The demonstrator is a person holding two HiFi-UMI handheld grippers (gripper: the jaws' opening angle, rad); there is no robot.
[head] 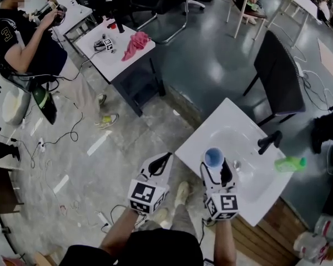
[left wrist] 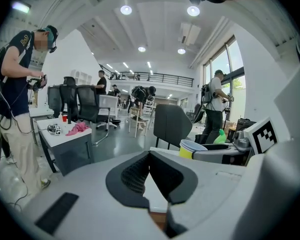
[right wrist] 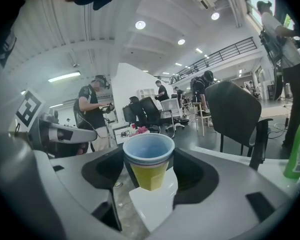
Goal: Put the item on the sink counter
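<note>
A yellow paper cup with a blue rim (head: 213,157) stands upright between the jaws of my right gripper (head: 216,169), which is shut on it. The right gripper view shows the cup (right wrist: 149,159) pinched between both dark pads, just above the near-left corner of the white sink counter (head: 211,126). My left gripper (head: 162,160) is beside the counter's left edge, over the floor. Its jaws meet with nothing between them (left wrist: 149,156). In the left gripper view the cup (left wrist: 192,148) shows to the right.
A black faucet (head: 269,142) stands behind the basin, and a green bottle (head: 290,163) lies on the counter's right side. A black chair (head: 277,79) is behind the counter. Farther left are a small table with a pink cloth (head: 136,43) and a seated person (head: 22,37).
</note>
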